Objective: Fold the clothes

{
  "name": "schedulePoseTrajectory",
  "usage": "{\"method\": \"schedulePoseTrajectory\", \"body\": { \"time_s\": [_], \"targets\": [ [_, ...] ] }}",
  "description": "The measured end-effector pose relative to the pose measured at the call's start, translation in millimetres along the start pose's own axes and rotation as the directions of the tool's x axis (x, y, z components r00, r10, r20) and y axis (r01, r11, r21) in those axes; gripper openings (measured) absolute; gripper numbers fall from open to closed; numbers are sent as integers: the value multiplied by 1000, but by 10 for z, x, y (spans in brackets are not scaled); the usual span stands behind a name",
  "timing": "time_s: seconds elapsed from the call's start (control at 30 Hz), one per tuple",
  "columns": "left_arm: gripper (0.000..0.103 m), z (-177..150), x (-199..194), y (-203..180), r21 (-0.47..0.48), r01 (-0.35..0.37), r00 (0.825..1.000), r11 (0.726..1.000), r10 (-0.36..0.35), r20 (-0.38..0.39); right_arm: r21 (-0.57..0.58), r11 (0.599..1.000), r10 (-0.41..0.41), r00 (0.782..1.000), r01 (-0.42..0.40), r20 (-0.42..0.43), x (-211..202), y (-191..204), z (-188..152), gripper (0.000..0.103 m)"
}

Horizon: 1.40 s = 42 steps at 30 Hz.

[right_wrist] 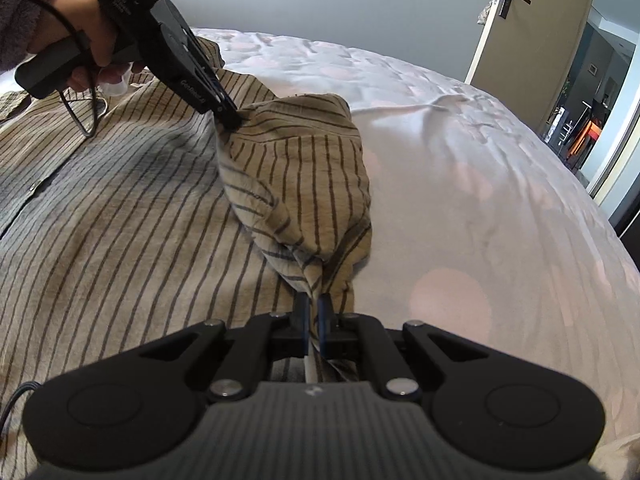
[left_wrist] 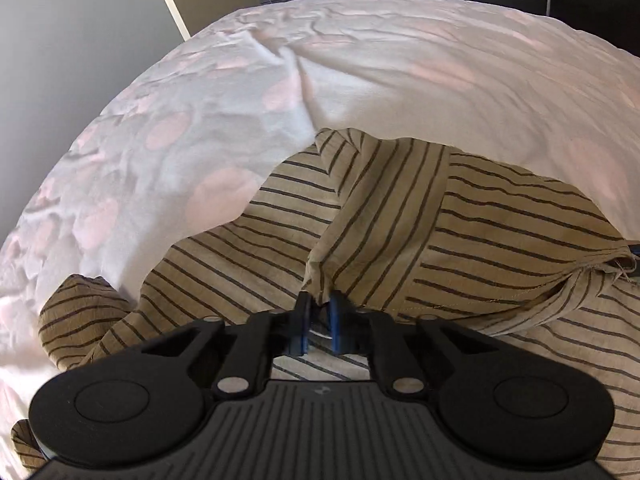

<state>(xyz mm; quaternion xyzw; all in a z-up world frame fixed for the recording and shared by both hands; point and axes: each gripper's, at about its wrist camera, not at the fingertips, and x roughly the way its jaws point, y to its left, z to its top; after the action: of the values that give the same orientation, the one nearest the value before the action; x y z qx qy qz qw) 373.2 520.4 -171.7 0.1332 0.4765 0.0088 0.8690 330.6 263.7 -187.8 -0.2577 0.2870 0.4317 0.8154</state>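
On bed with white, pink-dotted cover [right_wrist: 460,184], tan linen shirt with thin dark stripes [right_wrist: 120,208] lies spread, one side lifted off bed cover. My left gripper [right_wrist: 230,118] has fingers [left_wrist: 303,316] pinched tight on upper part of raised shirt fold. My right gripper [right_wrist: 314,316] has fingers [right_wrist: 325,320] clamped on bunched lower end of same fold, near bed edge. My left hand [right_wrist: 86,36] grips handle above shirt. Open door [right_wrist: 516,20] beyond bed's far side.

bare bedspread [right_wrist: 460,184] right, shirt [right_wrist: 120,220] left
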Motion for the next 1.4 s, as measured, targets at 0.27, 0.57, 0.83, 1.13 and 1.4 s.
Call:
{"method": "schedulePoseTrajectory", "body": {
  "time_s": [0.27, 0.57, 0.83, 1.13, 1.4],
  "targets": [
    [2, -184, -340, -398, 188, 93, 996, 978, -90, -25, 7, 1000, 7, 1000, -7, -3, 8, -5, -8, 5],
    [41, -89, -515, -213, 24, 114, 990, 993, -116, 75, 8, 1000, 7, 1000, -7, -1, -10, -4, -6, 6],
    [34, 209, -217, 397, -344, 100, 993, 934, -73, 89, 8, 1000, 8, 1000, -8, 0, -5, 4, -8, 6],
    [35, 145, 19, 13, -226, 104, 994, 969, -90, 68, 19, 1000, 23, 1000, -23, 7, 11, -16, -18, 7],
    [14, 92, 61, -173, -198, 107, 994, 974, -102, 39, 22, 999, 27, 1000, -27, 10, 24, -7, -10, 9]
  ]
}}
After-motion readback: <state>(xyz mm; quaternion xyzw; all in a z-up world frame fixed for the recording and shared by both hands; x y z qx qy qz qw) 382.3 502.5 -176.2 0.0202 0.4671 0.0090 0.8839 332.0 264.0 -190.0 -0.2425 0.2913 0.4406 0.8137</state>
